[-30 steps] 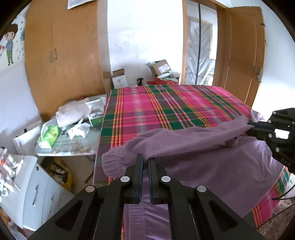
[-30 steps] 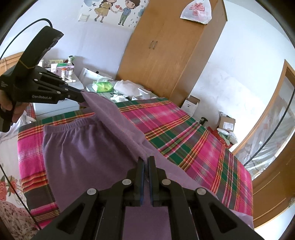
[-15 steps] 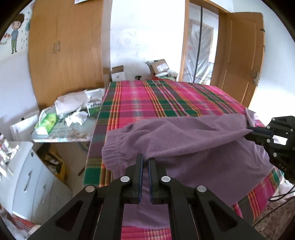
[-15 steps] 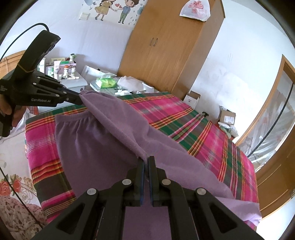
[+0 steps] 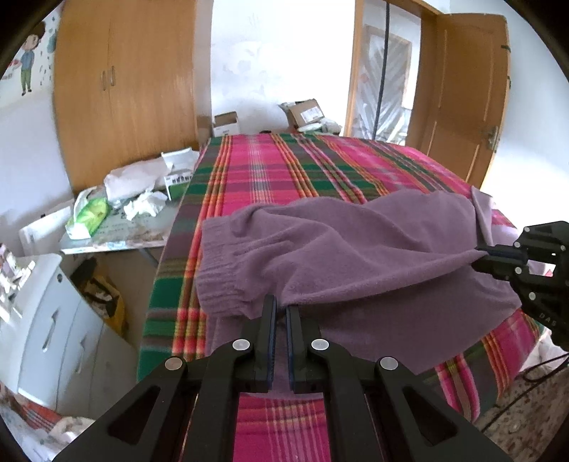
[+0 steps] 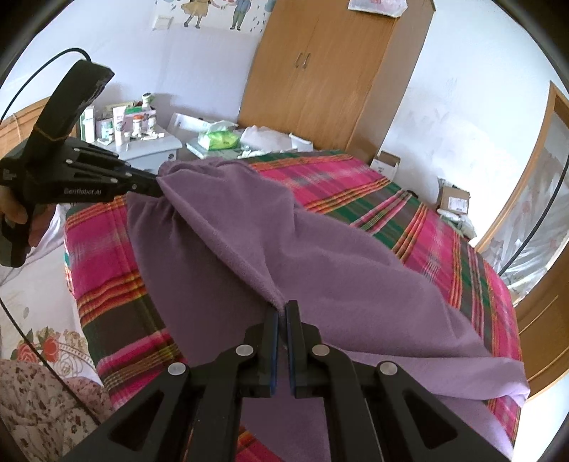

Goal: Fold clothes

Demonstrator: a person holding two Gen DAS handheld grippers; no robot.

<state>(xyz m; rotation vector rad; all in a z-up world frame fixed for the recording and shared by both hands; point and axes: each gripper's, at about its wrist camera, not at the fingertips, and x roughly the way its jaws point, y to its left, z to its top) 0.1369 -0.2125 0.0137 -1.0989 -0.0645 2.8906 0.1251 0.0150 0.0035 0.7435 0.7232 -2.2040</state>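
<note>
Home bedroom: bed under plaid blanket [image 5: 284, 170], wooden wardrobe [image 5: 124, 92], cluttered bedside table [image 5: 117, 227], cartoon wall stickers [image 6: 213, 10].

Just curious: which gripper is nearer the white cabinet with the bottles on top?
Left. The left gripper grips the purple garment at the bed edge right beside the cabinet; the right gripper grips it farther along the bed.
</note>
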